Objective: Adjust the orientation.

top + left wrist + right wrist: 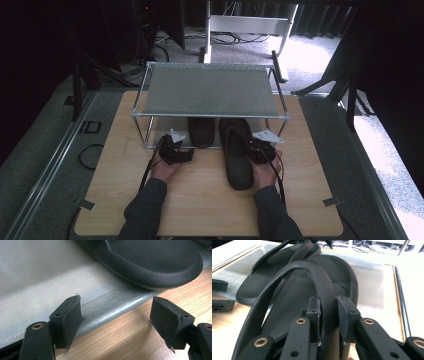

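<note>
R claw [328,306] clamped on strap [322,282] of near sandal [237,150], which lies on table [200,195] w/ toe under rack [210,92]. 2nd sandal [201,131] sits on grey mat [37,277] under rack. L claw [115,317] wide, empty, low over mat edge beside 2nd sandal's heel.

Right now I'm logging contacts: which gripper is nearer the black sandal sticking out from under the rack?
Right. The right gripper has its fingers closed around the strap of the black rubber sandal. The left gripper sits open, apart from it, by the other sandal.
</note>
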